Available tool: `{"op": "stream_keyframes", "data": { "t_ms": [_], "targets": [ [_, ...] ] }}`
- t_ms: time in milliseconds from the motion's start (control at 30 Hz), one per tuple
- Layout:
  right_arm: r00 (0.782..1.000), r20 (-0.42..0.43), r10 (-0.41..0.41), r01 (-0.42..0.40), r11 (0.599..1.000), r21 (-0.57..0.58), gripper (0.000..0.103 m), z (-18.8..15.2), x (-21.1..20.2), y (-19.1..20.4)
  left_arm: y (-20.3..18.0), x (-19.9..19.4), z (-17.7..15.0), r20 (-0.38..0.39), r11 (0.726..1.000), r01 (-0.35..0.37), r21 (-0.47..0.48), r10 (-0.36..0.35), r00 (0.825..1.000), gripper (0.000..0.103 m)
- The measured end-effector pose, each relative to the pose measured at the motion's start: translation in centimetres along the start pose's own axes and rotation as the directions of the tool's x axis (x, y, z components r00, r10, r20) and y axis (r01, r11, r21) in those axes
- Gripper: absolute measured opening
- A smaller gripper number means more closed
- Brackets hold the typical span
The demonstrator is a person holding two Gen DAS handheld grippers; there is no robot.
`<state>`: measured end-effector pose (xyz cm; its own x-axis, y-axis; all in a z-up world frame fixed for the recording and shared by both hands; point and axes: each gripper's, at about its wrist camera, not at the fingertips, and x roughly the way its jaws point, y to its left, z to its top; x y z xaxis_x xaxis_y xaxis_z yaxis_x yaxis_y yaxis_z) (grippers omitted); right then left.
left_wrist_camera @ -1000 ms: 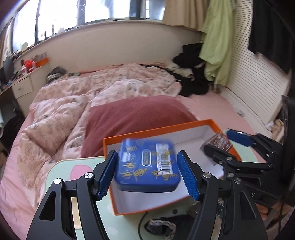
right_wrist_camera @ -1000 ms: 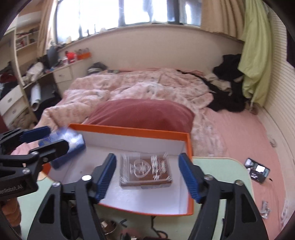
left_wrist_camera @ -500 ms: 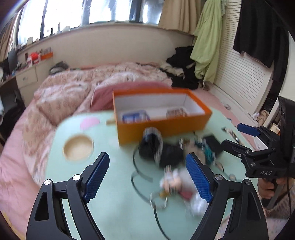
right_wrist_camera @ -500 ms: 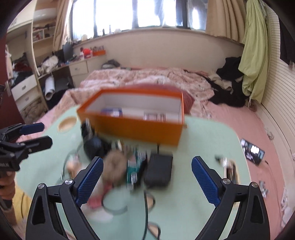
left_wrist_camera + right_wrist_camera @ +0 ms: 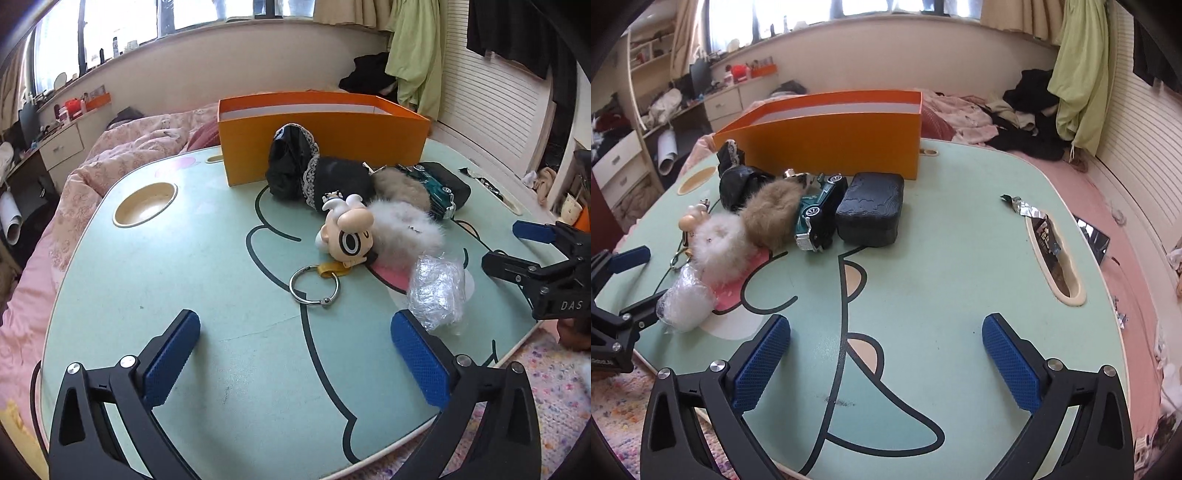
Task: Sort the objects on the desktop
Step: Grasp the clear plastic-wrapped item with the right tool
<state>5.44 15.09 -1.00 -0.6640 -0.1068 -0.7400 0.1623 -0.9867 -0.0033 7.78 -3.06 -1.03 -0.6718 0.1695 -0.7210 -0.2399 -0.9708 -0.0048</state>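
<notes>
An orange box [image 5: 325, 147] [image 5: 831, 140] stands at the far side of the green table [image 5: 184, 277]; its inside is hidden. In front of it lie a black lace cloth [image 5: 306, 173], a big-headed doll keychain [image 5: 351, 236] on a metal ring [image 5: 314, 286], a white fluffy pom [image 5: 720, 240], a brown fur pom [image 5: 772, 214], a green toy car [image 5: 820, 214], a black case [image 5: 871, 214] and a crinkled clear plastic bundle [image 5: 437, 291]. My left gripper [image 5: 295, 325] [image 5: 652, 275] and right gripper [image 5: 886, 325] [image 5: 506, 243] hover low over the near table, jaws opening, nothing between them.
A round cup recess [image 5: 144, 205] sits at the table's left, and a long slot [image 5: 1052, 254] holding a wrapper at its right, with foil scrap [image 5: 1023, 206] beside it. A bed with pink bedding [image 5: 110, 155] lies beyond. A phone [image 5: 1095, 240] lies past the right edge.
Both grippers pulled back from above the orange box and dropped low over the near table. The blue tin and the clear box left the jaws and lay inside the box. Both jaws widened.
</notes>
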Motion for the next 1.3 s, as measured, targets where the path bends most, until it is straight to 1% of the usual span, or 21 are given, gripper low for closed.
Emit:
{"op": "stream_keyframes", "data": {
  "t_ms": [200, 533, 667, 700, 800, 867, 933, 1000, 1033, 1100, 1133, 1167, 1200, 1233, 1267, 1300],
  "targets": [
    [1.000, 0.002, 0.000, 0.000, 1.000, -0.001, 0.103, -0.1, 0.2, 0.0, -0.4, 2.1, -0.4, 0.004, 1.000, 0.000, -0.001, 0.000, 1.000, 0.103],
    [1.000, 0.004, -0.001, 0.001, 1.000, 0.000, 0.103, -0.2, 0.2, 0.0, -0.6, 3.2, -0.5, 0.001, 1.000, 0.005, 0.003, -0.005, 1.000, 0.103],
    [1.000, 0.015, 0.004, -0.004, 1.000, 0.004, 0.103, -0.2, -0.1, 0.1, -0.5, 3.3, -0.9, 0.028, 1.000, 0.010, 0.004, -0.010, 1.000, 0.103],
    [1.000, 0.020, 0.017, -0.017, 1.000, 0.005, 0.103, 0.0, -0.7, 0.2, -0.5, 3.3, -1.0, 0.029, 1.000, 0.010, 0.004, -0.010, 1.000, 0.103],
    [0.992, 0.051, 0.116, -0.117, 0.993, 0.018, 0.098, 0.3, -1.8, 0.2, -0.4, 3.1, -1.1, 0.030, 1.000, 0.010, 0.003, -0.010, 1.000, 0.103],
    [0.979, 0.074, 0.192, -0.193, 0.981, 0.011, 0.097, 0.9, -2.4, 0.9, -0.3, 2.8, -1.2, 0.031, 1.000, 0.011, 0.002, -0.011, 0.999, 0.103],
    [0.958, 0.071, 0.278, -0.278, 0.960, -0.015, 0.093, 1.7, -2.7, 2.1, -0.2, 2.7, -1.1, 0.031, 1.000, 0.010, 0.002, -0.010, 0.999, 0.103],
    [0.934, 0.050, 0.353, -0.351, 0.935, -0.046, 0.085, 2.6, -2.8, 3.8, -0.2, 2.8, -1.2, 0.031, 1.000, 0.010, 0.001, -0.010, 0.999, 0.103],
    [0.921, 0.031, 0.388, -0.385, 0.920, -0.073, 0.083, 3.1, -2.7, 4.9, -0.3, 2.8, -1.1, 0.031, 1.000, 0.010, 0.002, -0.010, 0.999, 0.103],
    [0.910, -0.019, 0.415, -0.414, 0.902, -0.123, 0.076, 3.4, -2.3, 6.9, -0.3, 2.9, -1.1, 0.031, 1.000, 0.010, 0.002, -0.010, 0.999, 0.103],
    [0.910, -0.053, 0.411, -0.414, 0.899, -0.145, 0.073, 3.6, -1.8, 7.7, -0.3, 3.0, -1.1, 0.031, 1.000, 0.010, 0.001, -0.010, 0.999, 0.103],
    [0.914, -0.111, 0.390, -0.404, 0.900, -0.166, 0.058, 3.4, -0.8, 8.8, -0.3, 3.0, -1.1, 0.031, 1.000, 0.010, 0.002, -0.010, 0.999, 0.103],
    [0.913, -0.142, 0.381, -0.402, 0.900, -0.168, 0.038, 3.3, -0.3, 9.2, 0.2, 2.6, -1.3, 0.032, 1.000, 0.010, 0.001, -0.010, 0.999, 0.103],
    [0.920, -0.127, 0.371, -0.389, 0.905, -0.175, 0.033, 3.2, -0.4, 9.3, 0.2, 2.7, -1.5, 0.030, 1.000, 0.011, 0.001, -0.011, 1.000, 0.103],
    [0.911, -0.131, 0.392, -0.410, 0.897, -0.165, 0.033, 3.1, -0.5, 9.1, 0.1, 2.4, -1.4, 0.032, 1.000, 0.010, 0.002, -0.010, 0.999, 0.103],
    [0.908, -0.123, 0.399, -0.415, 0.896, -0.156, 0.033, 3.0, -0.6, 8.8, 0.1, 2.4, -1.6, 0.033, 1.000, 0.011, 0.001, -0.011, 0.999, 0.103]
  ]
}}
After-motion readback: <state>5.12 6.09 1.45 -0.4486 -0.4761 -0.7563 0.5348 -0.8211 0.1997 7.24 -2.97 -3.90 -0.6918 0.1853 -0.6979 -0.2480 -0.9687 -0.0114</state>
